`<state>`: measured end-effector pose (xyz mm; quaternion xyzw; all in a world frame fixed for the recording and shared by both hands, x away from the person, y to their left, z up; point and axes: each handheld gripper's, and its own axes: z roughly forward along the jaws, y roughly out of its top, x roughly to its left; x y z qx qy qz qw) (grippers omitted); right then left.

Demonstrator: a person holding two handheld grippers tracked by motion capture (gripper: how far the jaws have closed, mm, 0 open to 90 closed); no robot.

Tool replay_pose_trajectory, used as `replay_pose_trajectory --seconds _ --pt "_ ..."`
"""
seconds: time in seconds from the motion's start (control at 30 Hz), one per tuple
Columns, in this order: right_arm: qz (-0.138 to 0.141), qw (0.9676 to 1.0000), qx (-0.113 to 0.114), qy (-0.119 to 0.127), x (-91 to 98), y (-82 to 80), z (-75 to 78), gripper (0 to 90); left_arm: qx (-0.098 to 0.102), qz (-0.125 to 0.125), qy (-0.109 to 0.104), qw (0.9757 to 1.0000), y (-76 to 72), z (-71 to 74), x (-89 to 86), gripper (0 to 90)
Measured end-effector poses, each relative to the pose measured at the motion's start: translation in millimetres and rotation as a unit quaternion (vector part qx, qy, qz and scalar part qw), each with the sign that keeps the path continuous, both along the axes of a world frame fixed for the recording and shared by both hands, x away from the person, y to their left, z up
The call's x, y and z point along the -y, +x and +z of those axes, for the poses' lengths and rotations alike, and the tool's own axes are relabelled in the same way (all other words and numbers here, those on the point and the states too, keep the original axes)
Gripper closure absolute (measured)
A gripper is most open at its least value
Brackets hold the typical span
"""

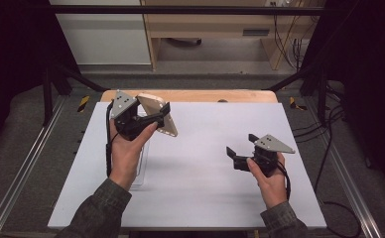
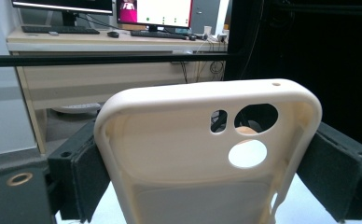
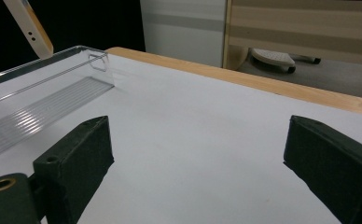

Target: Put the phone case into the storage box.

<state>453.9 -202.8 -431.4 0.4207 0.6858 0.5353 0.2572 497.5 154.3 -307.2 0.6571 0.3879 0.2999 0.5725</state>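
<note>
The left gripper (image 1: 161, 118) is clamping a cream phone case (image 2: 207, 154) by its two long sides, jaws pressing flat against the edges, and holding it up off the table, well above the white table top (image 1: 200, 163). The camera cut-outs are sitting toward the top of the left gripper view, with the case's hollow inner side facing that camera. The right gripper (image 1: 240, 148) is waiting low over the table's right half with its jaws spread wide and nothing between them. So the carry is looking like the step in hand: case lifted, not yet set anywhere. Just below the left hand a clear plastic tray (image 3: 34, 112) is lying flat on the table, and that looks the likely landing spot; the next move is probably calling for a tilt down and a slow lowering into it, perhaps with the free gripper steadying. The thin tray walls are the thing to clear. Beyond the table, a wooden desk (image 2: 104, 79) with monitors (image 2: 153, 11) is standing well apart.
</note>
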Motion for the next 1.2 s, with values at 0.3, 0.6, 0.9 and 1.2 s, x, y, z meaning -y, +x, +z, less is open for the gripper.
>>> replay_pose_trajectory --seconds 0.3,0.6,0.9,1.2 --pt "-0.020 0.9997 0.017 0.003 13.0 -3.3 -2.1 7.0 0.005 0.016 0.000 0.9999 4.1 5.6 -10.6 11.1" --pt "-0.031 0.9992 0.024 0.011 21.2 -7.7 -8.2 6.9 0.015 0.040 0.013 0.9990 14.7 14.8 -22.3 11.1" --pt "-0.035 0.9988 0.030 0.015 26.1 -12.1 -14.9 7.3 0.016 0.058 0.014 0.9981 24.5 16.0 -33.7 11.1" --pt "-0.037 0.9987 0.032 0.014 28.3 -18.3 -20.6 7.3 0.018 0.077 0.015 0.9967 31.6 16.1 -44.7 11.1"
